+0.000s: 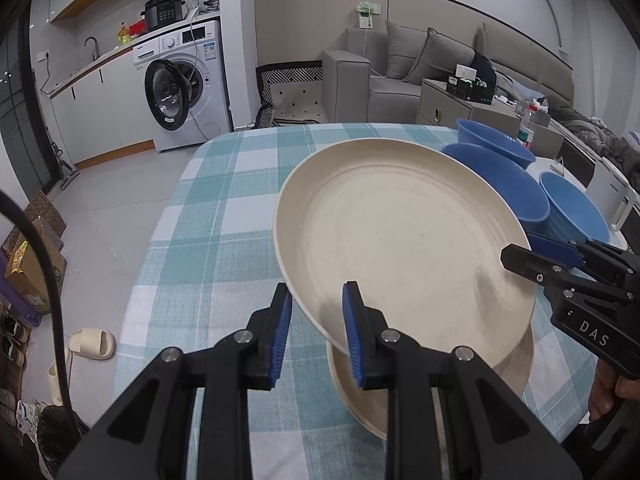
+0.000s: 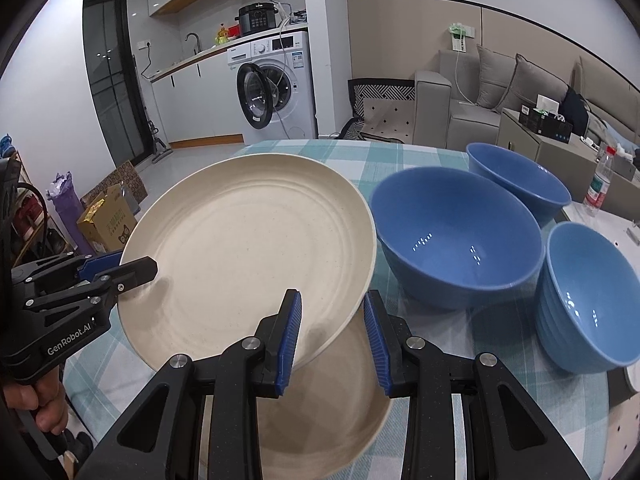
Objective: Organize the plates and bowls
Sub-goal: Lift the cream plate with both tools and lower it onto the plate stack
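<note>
Between both clamped grippers, left [image 1: 316, 330] and right [image 2: 332, 340], hangs a round cream plate [image 1: 404, 240]; beneath waits another cream plate [image 2: 320, 412], three blue bowls [image 2: 456, 240] unstacked beyond.

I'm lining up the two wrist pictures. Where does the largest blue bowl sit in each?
Left wrist view: the largest blue bowl is right of centre, partly hidden behind the lifted plate.
Right wrist view: the largest blue bowl is right of centre, fully visible beside the plate.
Shared landmark: the washing machine behind the table.

my raised cream round plate [image 2: 248, 240] over a second cream plate [image 2: 320, 412] | three blue bowls [image 2: 456, 240] to its right | all on the checked tablecloth [image 1: 224, 216]
</note>
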The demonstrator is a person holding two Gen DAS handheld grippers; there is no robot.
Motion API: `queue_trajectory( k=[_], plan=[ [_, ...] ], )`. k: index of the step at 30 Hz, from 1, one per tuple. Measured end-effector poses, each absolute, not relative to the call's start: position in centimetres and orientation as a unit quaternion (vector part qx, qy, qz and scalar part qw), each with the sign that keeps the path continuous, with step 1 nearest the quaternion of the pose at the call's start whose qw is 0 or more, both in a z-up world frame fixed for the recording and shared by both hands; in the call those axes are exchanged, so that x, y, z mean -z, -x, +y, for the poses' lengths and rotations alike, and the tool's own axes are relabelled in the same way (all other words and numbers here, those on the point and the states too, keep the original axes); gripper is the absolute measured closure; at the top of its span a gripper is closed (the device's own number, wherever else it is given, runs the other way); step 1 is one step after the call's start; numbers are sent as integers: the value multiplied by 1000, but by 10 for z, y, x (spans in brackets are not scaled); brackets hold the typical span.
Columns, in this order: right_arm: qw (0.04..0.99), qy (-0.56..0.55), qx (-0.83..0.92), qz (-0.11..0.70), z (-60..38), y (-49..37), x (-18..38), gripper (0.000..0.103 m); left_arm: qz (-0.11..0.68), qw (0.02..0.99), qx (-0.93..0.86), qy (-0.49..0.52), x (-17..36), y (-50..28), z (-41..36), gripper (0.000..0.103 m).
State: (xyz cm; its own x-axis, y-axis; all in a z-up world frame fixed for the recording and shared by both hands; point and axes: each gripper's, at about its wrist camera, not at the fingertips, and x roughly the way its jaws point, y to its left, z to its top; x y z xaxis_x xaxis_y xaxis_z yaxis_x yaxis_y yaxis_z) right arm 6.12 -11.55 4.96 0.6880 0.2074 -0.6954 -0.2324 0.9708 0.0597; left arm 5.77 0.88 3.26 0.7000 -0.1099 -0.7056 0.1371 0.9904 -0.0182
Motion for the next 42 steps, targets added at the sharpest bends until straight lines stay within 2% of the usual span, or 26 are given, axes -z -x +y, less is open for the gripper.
queue_trajectory(
  k=[19, 42],
  plan=[
    [909, 26, -105, 403, -128, -23, -20, 70, 406, 910, 80, -27, -4, -32, -7, 79],
    [908, 65, -86, 406, -121, -11, -14, 70, 426, 900, 80, -47, 14, -21, -15, 79]
  ],
)
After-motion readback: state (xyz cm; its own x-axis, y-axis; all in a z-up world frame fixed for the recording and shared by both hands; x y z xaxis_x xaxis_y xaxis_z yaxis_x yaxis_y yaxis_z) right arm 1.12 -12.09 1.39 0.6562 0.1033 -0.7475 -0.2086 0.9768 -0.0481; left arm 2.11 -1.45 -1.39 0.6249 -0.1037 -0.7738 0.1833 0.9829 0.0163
